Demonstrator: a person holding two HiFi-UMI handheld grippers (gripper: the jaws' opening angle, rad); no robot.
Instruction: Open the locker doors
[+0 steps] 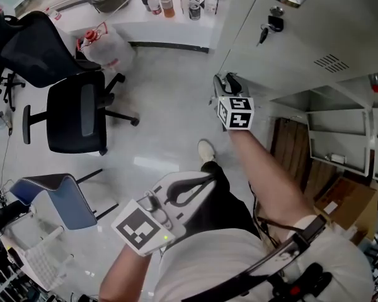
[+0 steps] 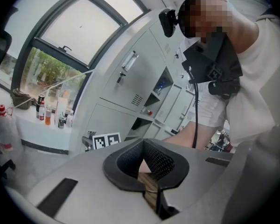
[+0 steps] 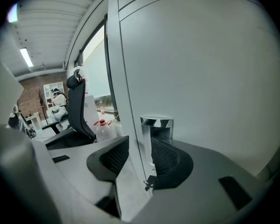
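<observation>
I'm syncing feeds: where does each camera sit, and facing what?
Head view: on the person's head, steeply down at floor and lockers; shows left gripper, right gripper, shirt.
Left gripper view: on left gripper, along its shut jaws toward lockers and window; shows shirt.
Right gripper view: on right gripper, open jaws astride a locker door edge beside a chrome knob.
Shared: head and left gripper views both show sill bottles.

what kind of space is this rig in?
Likely an office or lab workspace, going by the bank of grey metal lockers, a black swivel office chair and bottles lined up on a windowsill.
</observation>
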